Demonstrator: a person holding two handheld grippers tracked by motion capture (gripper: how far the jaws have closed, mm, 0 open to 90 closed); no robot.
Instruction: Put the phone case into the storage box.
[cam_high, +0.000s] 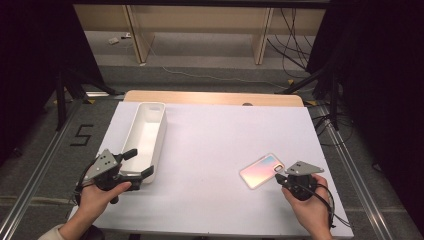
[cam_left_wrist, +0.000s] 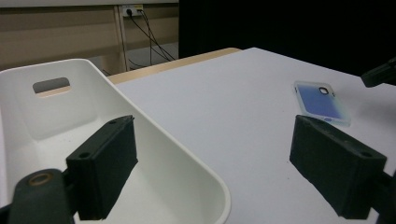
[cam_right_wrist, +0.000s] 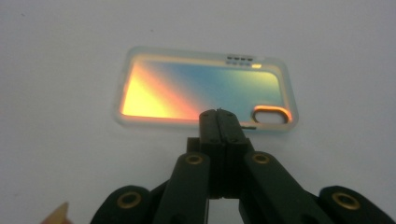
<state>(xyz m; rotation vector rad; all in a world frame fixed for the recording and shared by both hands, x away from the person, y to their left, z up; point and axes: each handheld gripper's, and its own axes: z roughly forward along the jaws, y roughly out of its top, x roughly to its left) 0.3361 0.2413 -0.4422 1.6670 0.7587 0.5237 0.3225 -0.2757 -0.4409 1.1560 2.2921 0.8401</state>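
my right gripper (cam_right_wrist: 218, 114) has its jaws pressed together with nothing between them, tips at the near edge of the phone case (cam_right_wrist: 201, 88), which lies flat on the white table (cam_high: 210, 165) toward its right side. my left gripper (cam_high: 136, 162) stands wide apart, one jaw inside the white bin (cam_left_wrist: 154, 140), the other outside over the table, astride its wall.

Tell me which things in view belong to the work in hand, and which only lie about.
In the work:
- iridescent translucent phone case, at the shut right gripper
- long white plastic bin, at the open left gripper

Lying about:
- black cables on the floor
- white wall socket
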